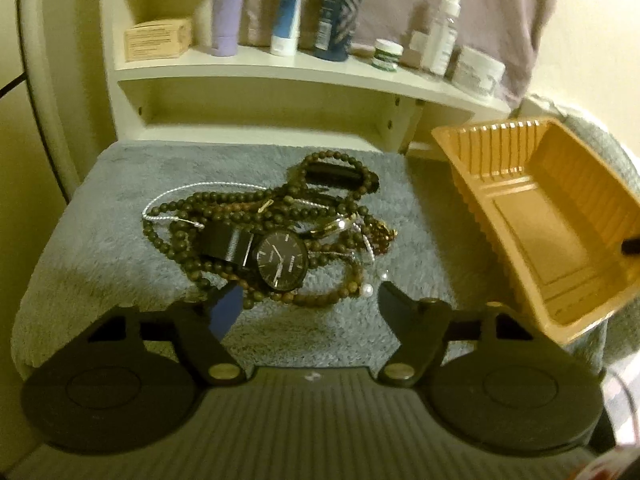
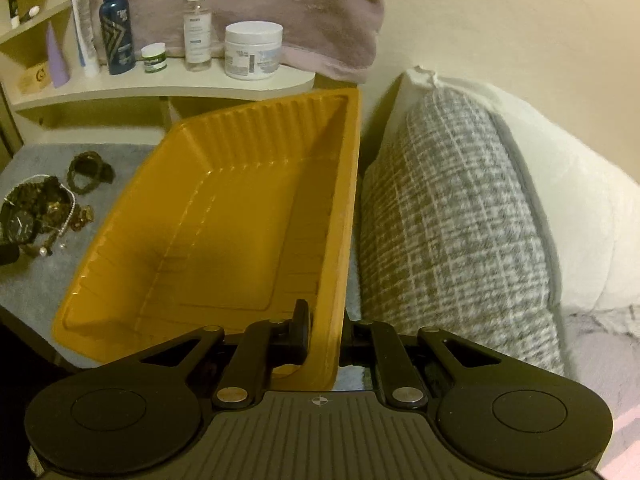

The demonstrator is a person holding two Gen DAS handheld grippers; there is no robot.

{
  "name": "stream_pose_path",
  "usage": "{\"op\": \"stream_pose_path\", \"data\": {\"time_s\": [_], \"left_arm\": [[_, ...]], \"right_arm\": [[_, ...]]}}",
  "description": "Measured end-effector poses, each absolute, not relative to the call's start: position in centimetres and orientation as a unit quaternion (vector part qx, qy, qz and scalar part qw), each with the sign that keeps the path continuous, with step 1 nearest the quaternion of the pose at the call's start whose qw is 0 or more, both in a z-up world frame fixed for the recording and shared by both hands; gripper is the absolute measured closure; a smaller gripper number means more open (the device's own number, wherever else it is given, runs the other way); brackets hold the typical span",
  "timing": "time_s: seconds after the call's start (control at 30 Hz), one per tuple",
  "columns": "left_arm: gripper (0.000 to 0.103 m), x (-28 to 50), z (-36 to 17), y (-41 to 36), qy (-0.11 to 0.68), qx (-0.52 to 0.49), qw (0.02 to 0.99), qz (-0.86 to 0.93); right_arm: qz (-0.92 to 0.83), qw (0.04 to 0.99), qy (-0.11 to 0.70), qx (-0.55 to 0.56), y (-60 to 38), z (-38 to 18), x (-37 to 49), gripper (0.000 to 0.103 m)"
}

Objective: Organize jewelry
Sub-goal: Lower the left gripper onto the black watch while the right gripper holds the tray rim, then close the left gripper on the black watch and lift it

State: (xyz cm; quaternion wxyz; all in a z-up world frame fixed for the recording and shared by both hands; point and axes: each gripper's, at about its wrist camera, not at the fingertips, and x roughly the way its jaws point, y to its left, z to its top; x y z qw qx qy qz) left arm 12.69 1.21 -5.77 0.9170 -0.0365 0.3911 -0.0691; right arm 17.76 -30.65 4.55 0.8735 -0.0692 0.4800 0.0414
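Observation:
A tangled pile of jewelry (image 1: 256, 220) lies on the grey plush mat (image 1: 100, 240): dark bead strands, a silver chain, pearls and a black watch (image 1: 280, 260). My left gripper (image 1: 306, 300) stands open just in front of the pile, its fingers either side of the pile's near edge, below the watch. An empty orange plastic tray (image 2: 200, 220) sits tilted at the mat's right side. My right gripper (image 2: 326, 328) is shut on the tray's near right wall, one finger inside and one outside. The pile (image 2: 44, 216) also shows at far left in the right wrist view.
A cream shelf (image 1: 280, 68) behind the mat holds bottles, jars and a small cardboard box (image 1: 158, 38). A pinkish towel (image 2: 300, 12) hangs over the shelf. A grey woven pillow (image 2: 460, 220) lies right of the tray.

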Motion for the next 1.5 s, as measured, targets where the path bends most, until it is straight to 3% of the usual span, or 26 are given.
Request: {"op": "stream_pose_path", "data": {"time_s": [0.27, 0.63, 0.7, 0.8, 1.07, 1.33, 1.5], "left_arm": [[0.056, 13.6, -6.2, 1.6, 0.384, 0.006, 0.923, -0.041], [0.058, 15.2, -7.2, 2.6, 0.393, -0.045, 0.918, -0.031], [0.069, 15.1, -7.0, 2.5, 0.37, -0.055, 0.927, -0.025], [0.077, 15.1, -6.9, 2.2, 0.358, -0.05, 0.932, -0.026], [0.081, 15.5, -7.4, 2.0, 0.354, -0.051, 0.933, -0.042], [0.077, 16.6, -7.9, 2.4, 0.365, -0.079, 0.927, -0.042], [0.09, 15.9, -7.0, 1.7, 0.347, -0.058, 0.935, -0.053]], "right_arm": [[0.032, 0.872, 0.483, -0.074, -30.7, 4.2, 17.8, 0.092], [0.032, 0.872, 0.484, -0.069, -30.9, 3.9, 17.8, 0.091], [0.035, 0.872, 0.483, -0.07, -30.9, 3.9, 17.8, 0.091], [0.037, 0.872, 0.483, -0.07, -31.0, 3.8, 17.8, 0.091], [0.035, 0.872, 0.484, -0.063, -31.1, 3.6, 17.8, 0.091], [0.034, 0.873, 0.484, -0.059, -31.2, 3.5, 17.8, 0.091], [0.033, 0.874, 0.481, -0.058, -31.1, 3.6, 17.7, 0.091]]}}
